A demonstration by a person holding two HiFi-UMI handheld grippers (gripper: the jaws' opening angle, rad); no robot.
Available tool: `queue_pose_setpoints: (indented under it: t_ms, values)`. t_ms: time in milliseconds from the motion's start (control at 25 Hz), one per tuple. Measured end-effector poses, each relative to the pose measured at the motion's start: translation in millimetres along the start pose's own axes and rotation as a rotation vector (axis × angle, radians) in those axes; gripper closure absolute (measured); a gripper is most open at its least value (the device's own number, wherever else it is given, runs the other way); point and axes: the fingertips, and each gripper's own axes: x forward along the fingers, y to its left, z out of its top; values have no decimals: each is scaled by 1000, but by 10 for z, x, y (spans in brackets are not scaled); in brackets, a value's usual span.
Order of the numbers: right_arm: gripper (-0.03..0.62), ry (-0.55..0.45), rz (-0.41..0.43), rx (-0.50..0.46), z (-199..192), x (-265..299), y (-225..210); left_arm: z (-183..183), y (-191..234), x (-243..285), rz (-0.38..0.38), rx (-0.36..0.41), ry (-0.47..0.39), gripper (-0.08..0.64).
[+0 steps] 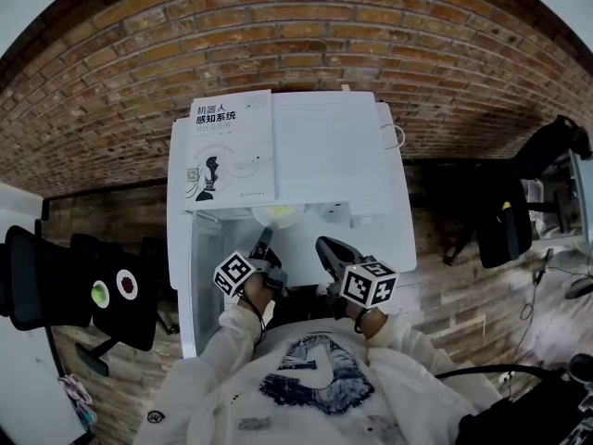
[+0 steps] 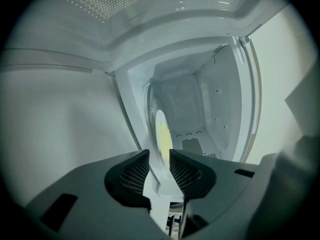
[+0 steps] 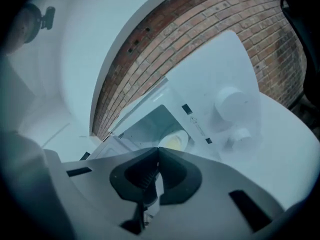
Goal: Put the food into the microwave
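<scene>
White box microwave (image 1: 324, 146) on a white table (image 1: 408, 239), against a red brick wall (image 1: 296, 26). A white paperback book (image 1: 233, 146) lies flat on the left half of the microwave's roof, its near edge about flush with the roof's front edge.

The white microwave door (image 1: 206, 276) is swung wide open on the left, edge toward the person. The cavity mouth is fully exposed.

The round white plate (image 1: 278, 214) carrying pale yellow food (image 2: 164, 136) sits inside the cavity, on its floor. From the head view only its near rim shows under the roof edge. In the left gripper view, bare cavity floor and the perforated side wall show beyond the plate.

The left gripper (image 1: 264, 241) is at the cavity mouth and its jaws stand apart. In its own view the plate's near rim runs down into the gap between the pads (image 2: 135, 171); the pads do not look pressed on it.

The right gripper (image 1: 326, 248) is just in front of the mouth, to the right of the left one and apart from it. Its jaws are closed tip to tip with nothing between them. Its view looks up at the cavity opening and the plate (image 3: 175, 140), with two round white knobs (image 3: 231, 101) on the panel at right.

Black office chairs (image 1: 56, 276) stand well to the left, apart from the table.
</scene>
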Motion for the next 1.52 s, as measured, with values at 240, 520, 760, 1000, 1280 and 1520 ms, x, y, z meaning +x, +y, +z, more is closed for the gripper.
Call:
queue_pose_setpoints:
  t_ms: [240,520,760,1000,1280,1520]
  values:
    - [578,67,-29,149,-310,430,-339,-29,-7,-5,3,16,18,446]
    - [579,70,-55,316,-523,786,-582,-31,7,14,9,10,25,446]
    - [578,73,-65,332,-564,893,-639,-59,19,50,13,4,37,446]
    - [578,75,-60,352,-562,1013,-591,-56,14,71,13,1,41,446]
    - [578,76,-54,355,-526,1111,-550,-29,6,98,14,-5,41,446]
    - [578,74,-51,363,-516,1159,-548,-21,-4,142,8,-12,46,446]
